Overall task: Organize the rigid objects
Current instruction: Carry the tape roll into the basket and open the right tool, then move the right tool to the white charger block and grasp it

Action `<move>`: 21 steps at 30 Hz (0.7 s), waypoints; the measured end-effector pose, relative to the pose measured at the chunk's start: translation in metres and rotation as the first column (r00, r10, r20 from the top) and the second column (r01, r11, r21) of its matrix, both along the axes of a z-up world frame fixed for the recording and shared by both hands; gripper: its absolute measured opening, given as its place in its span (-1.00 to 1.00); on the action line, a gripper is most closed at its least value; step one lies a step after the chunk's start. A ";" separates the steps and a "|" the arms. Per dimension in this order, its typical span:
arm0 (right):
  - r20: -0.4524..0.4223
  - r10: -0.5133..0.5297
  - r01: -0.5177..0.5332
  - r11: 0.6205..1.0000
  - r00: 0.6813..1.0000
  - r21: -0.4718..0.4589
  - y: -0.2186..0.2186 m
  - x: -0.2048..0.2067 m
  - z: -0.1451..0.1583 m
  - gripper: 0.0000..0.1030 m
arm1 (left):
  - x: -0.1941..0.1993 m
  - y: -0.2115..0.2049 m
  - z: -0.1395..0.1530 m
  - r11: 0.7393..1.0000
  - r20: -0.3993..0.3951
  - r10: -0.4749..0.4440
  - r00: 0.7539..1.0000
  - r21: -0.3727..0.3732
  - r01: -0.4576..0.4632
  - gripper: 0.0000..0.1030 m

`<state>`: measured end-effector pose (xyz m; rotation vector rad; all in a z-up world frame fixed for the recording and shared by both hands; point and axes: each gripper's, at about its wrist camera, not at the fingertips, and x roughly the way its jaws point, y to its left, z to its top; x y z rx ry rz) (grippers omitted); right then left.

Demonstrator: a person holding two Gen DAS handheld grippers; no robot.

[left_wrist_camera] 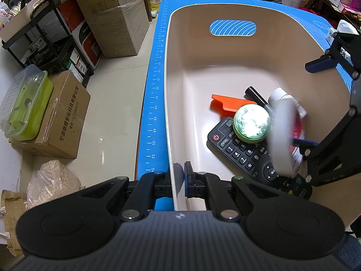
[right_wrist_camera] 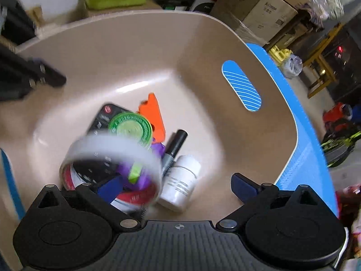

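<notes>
A smooth beige plastic bin [left_wrist_camera: 225, 52] with rounded corners and an oval handle slot sits on a blue ruled mat [left_wrist_camera: 155, 103] on the tabletop. The left claw [left_wrist_camera: 179, 176] is clamped on the bin's near wall, one pad inside and one outside the thin rim.

The right claw [right_wrist_camera: 176, 186] stands wide, its jaws gripping nothing. A blurred tape roll [right_wrist_camera: 110, 149], a white ring with a red-and-white printed inner face, is around its left finger [right_wrist_camera: 110, 187], over the heap in the bin; whether it rests on anything cannot be told.

In the bin's right half lie a black remote [left_wrist_camera: 239, 149] with numbered keys, a round green tin [left_wrist_camera: 251, 122] with a shiny lid on top of it, a flat orange plastic piece [left_wrist_camera: 227, 106] toward the middle, a black marker [left_wrist_camera: 257, 97], and a white bottle [left_wrist_camera: 279, 94].

Only the right wrist view shows the bottle's [right_wrist_camera: 180, 185] full cylindrical body with its printed label, plus a purple piece [right_wrist_camera: 158, 148] and a lime-green bit [right_wrist_camera: 135, 172] seen through the ring. Only the left wrist view shows the remote's keypad and the mat's ruler marks.
</notes>
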<state>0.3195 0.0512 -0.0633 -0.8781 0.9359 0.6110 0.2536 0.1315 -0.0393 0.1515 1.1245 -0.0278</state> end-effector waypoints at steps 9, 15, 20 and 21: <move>-0.005 0.056 -0.055 0.996 0.998 0.075 -0.017 -0.004 0.012 0.96 | 0.000 0.001 0.001 1.000 0.002 -0.004 1.000 -0.006 0.004 -0.84; 0.052 -0.014 -0.001 0.962 0.999 0.272 -0.052 0.002 0.060 0.96 | 0.000 0.001 0.001 1.000 0.002 -0.004 1.000 -0.006 0.004 -0.84; 0.128 -0.136 0.071 0.907 0.982 0.414 -0.098 0.017 0.093 0.95 | 0.000 0.001 0.001 1.000 0.002 -0.004 1.000 -0.005 0.004 -0.84; 0.152 -0.156 0.078 0.901 0.976 0.426 -0.107 0.019 0.096 0.96 | 0.000 0.001 0.001 1.000 0.002 -0.004 1.000 -0.006 0.004 -0.84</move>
